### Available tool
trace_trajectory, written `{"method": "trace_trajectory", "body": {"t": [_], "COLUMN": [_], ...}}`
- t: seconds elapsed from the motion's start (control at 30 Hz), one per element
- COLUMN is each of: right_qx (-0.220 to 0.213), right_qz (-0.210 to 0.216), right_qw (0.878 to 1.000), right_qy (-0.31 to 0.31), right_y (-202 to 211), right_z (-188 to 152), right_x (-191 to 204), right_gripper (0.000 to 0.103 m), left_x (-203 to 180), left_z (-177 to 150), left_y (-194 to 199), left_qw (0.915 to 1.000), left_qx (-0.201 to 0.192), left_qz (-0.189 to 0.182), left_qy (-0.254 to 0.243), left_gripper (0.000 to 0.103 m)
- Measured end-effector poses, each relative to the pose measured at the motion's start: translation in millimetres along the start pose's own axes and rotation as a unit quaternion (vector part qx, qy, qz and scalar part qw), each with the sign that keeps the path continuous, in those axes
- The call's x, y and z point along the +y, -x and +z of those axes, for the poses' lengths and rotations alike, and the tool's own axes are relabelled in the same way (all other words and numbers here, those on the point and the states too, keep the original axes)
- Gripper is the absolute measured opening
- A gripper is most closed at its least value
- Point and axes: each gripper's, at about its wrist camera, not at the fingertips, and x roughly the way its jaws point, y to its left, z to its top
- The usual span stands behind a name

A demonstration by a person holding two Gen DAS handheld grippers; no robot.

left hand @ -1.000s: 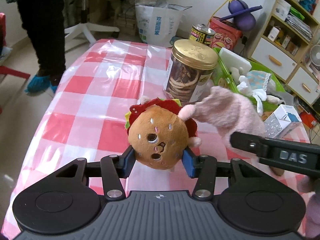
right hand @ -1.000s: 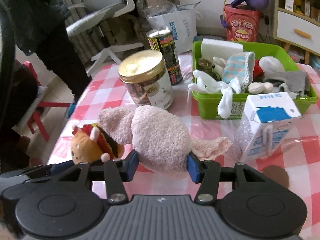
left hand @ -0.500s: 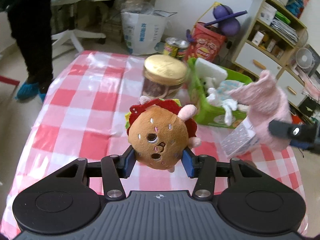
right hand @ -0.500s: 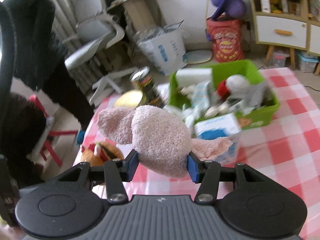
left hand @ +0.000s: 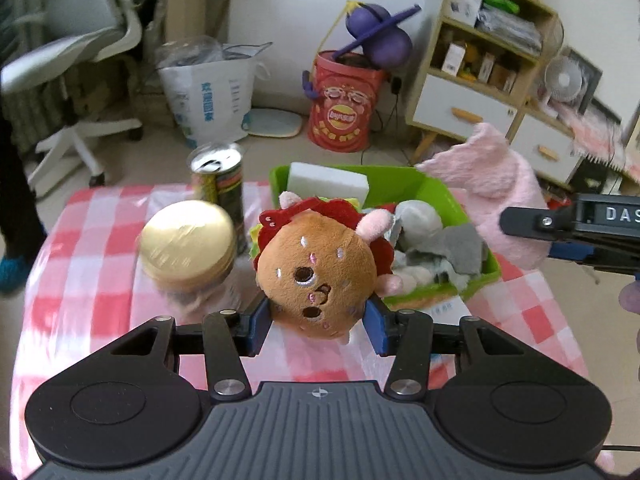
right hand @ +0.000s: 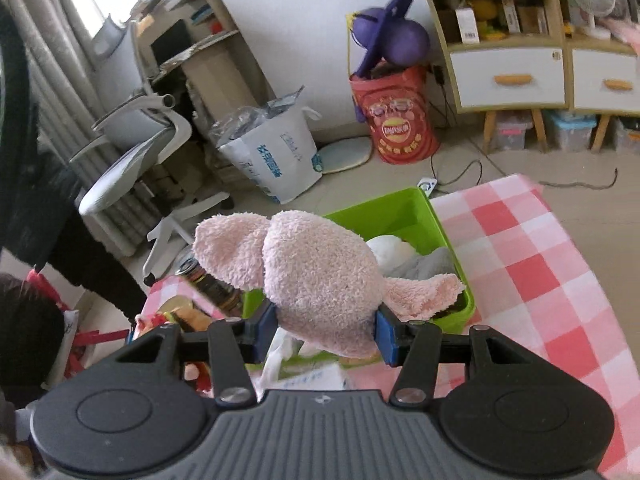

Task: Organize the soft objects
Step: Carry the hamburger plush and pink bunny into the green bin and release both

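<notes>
Burger plush [left hand: 316, 264] sits pinched between the blue pads of the left gripper [left hand: 318, 316], held up over the checked tablecloth [left hand: 80, 264], with the green bin [left hand: 434, 188] lying just beyond it at about one o'clock. Farther out at three o'clock in that view, the right gripper [right hand: 326, 330] clamps the pink plush [right hand: 320, 280], ears splayed sideways across the jaws. From its own camera the bin (already holding white and grey soft things) lies straight ahead at twelve o'clock, so the right looks nearer to a drop.
</notes>
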Motion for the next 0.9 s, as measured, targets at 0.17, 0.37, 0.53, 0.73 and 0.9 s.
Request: {"method": "trace_trajectory", "body": {"t": [0.17,0.37,0.53,0.73,0.9], "right_qx": [0.023,0.052,0.067,0.070,0.069], "right_qz": [0.006,0.004,0.000,-0.001,0.006], "right_qw": [1.000,0.998,0.997,0.997,0.996], "right_qy": [-0.008,-0.026,-0.032,-0.041,-0.047], "right_y": [-36.7,-78.9,-100.6,-109.6,-107.1], "right_z": [7.5,7.9,1.4,-6.1,-7.0], "right_x": [-14.2,-30.4,-42.2,-53.7,-57.6], "right_gripper": [0.025,0.025,0.025,0.026,0.027], "left_x": [-11.0,-18.0,-20.0,-20.3,-19.3], "left_z": [14.3,15.4,15.1,13.3,11.6], "left_y": [-38.4,-73.5,-92.0,-103.9,-104.9], "left_qw": [0.9992,0.9981,0.9978,0.9976,0.9979], "left_qx": [0.023,0.044,0.057,0.061,0.058], "left_qz": [0.018,0.009,-0.004,-0.009,-0.010], "left_qy": [-0.028,-0.042,-0.033,-0.030,-0.027], "left_gripper": [0.049,0.049,0.049,0.049,0.050]}}
